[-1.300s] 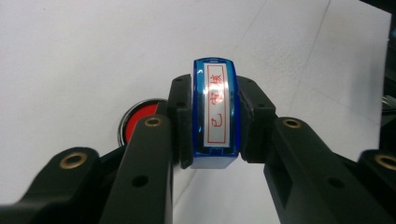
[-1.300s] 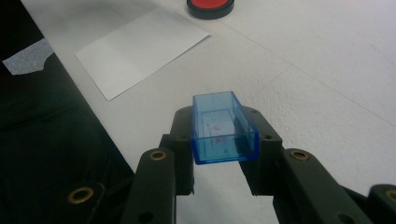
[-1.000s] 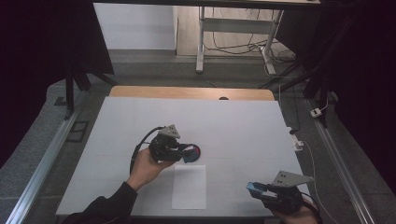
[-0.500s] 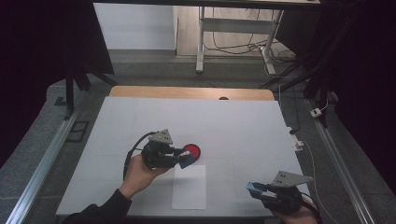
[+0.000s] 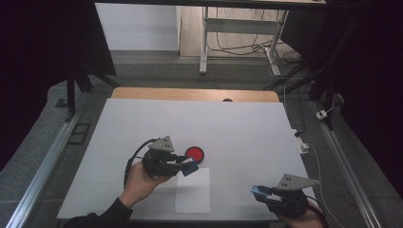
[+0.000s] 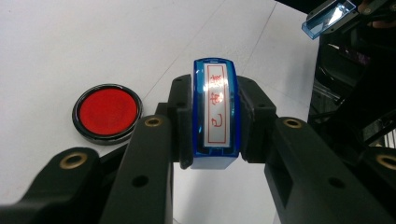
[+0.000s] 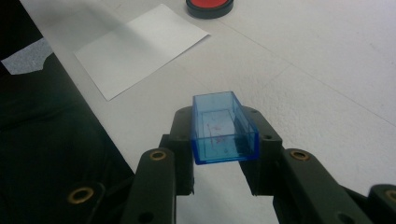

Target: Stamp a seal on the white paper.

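- The left tongs (image 5: pixel 189 167) are clamped on a blue stamp (image 6: pixel 215 116), its face with red characters turned up toward the left gripper view's camera.
- The stamp hangs above the table (image 5: pixel 247 128), just beside the round red ink pad (image 5: pixel 194 153) and near the top edge of the white sheet of paper (image 5: pixel 192 191).
- The right tongs (image 7: pixel 224 140) are closed on the stamp's clear blue cap (image 7: pixel 223 128), held low near the table's front right corner, well apart from the pad.
- Risk, as I judge it: the stamp is gripped only by its narrow sides, so a hard press on pad or paper could twist it in the tongs and smear the print.
- The face points away from the table now; turning the hand over too fast might loosen the hold.
- The paper lies loose, so a sticky inked face could lift it or drag it.
- The cap's open side is tilted, and a slack squeeze could let it slip out.
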`<action>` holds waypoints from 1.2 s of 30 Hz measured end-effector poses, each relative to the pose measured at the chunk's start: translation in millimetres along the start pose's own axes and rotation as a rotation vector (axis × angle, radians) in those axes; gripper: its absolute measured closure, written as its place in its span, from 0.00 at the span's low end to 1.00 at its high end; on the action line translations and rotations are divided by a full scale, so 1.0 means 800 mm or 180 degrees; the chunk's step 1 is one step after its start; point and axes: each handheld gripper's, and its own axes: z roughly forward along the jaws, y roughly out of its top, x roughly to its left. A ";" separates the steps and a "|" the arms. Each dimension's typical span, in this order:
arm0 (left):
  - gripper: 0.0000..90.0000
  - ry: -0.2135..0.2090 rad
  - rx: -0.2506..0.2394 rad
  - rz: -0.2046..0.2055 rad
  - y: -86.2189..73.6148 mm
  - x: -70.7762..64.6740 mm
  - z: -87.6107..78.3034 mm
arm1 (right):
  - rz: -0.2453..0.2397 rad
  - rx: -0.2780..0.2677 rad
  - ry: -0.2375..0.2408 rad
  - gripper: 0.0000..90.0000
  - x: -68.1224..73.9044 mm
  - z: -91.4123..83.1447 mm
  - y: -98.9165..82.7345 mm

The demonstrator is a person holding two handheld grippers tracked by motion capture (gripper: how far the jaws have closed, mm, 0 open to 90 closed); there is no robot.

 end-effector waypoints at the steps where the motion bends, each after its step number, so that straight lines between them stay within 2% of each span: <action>1: 0.78 0.0011 -0.0015 0.0001 -0.001 -0.001 0.000 | 0.0000 0.0000 0.0000 0.76 0.000 0.000 0.000; 7: 0.78 0.0018 0.0001 0.0040 -0.005 -0.009 -0.001 | 0.0001 -0.0011 0.0004 0.76 0.000 0.000 0.000; 12: 0.78 0.0020 -0.0024 0.0023 -0.011 -0.013 -0.002 | -0.0008 -0.0009 0.0010 0.76 0.000 0.000 0.000; 20: 0.78 0.0011 0.0053 0.0069 -0.018 -0.021 0.008 | -0.0019 -0.0002 0.0011 0.76 0.001 0.000 0.000; 31: 0.78 0.0085 0.0179 0.0086 -0.028 -0.018 0.029 | -0.0033 0.0009 0.0026 0.76 0.001 0.000 0.000; 36: 0.78 0.0091 0.0241 0.0053 -0.033 -0.015 0.039 | -0.0047 0.0022 0.0022 0.76 0.001 0.000 0.000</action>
